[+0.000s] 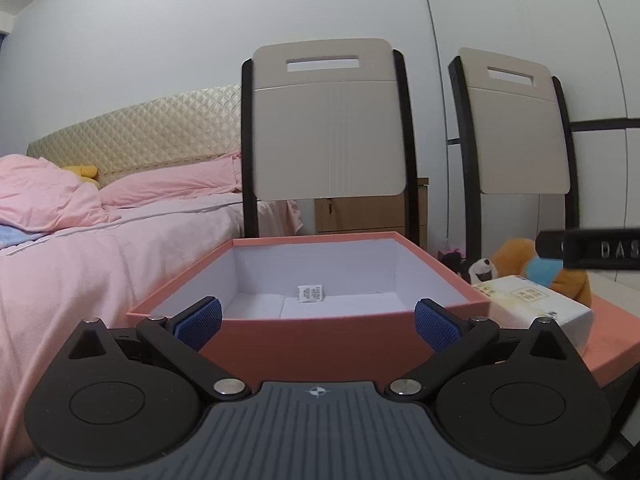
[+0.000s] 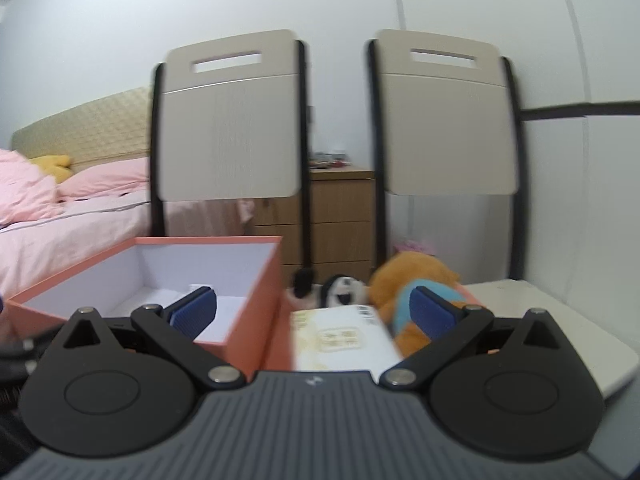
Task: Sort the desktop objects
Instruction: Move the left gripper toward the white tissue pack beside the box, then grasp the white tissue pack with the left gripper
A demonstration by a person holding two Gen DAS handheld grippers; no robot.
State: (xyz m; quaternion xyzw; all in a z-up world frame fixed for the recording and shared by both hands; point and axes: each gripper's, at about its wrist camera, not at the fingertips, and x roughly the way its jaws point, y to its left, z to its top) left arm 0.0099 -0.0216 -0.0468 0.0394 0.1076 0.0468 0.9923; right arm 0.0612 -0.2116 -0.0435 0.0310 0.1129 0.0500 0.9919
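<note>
An open salmon-pink box (image 1: 304, 344) with a white inside stands just ahead of my left gripper (image 1: 318, 322), which is open and holds nothing. A small white packet (image 1: 310, 293) lies on the box floor. To the box's right, on its pink lid (image 1: 616, 340), lie a white tissue pack (image 1: 536, 304), an orange plush toy (image 1: 544, 268) and a small black-and-white plush (image 1: 482, 270). My right gripper (image 2: 314, 314) is open and empty, facing the tissue pack (image 2: 344, 338), with the orange plush (image 2: 412, 280) behind its right finger and the box (image 2: 256, 300) to the left.
Two folding chairs (image 1: 328, 136) (image 2: 444, 120) stand behind the table. A bed with pink bedding (image 1: 100, 232) lies to the left. A wooden drawer unit (image 2: 336, 224) is between the chairs. The white table edge (image 2: 560, 332) shows on the right.
</note>
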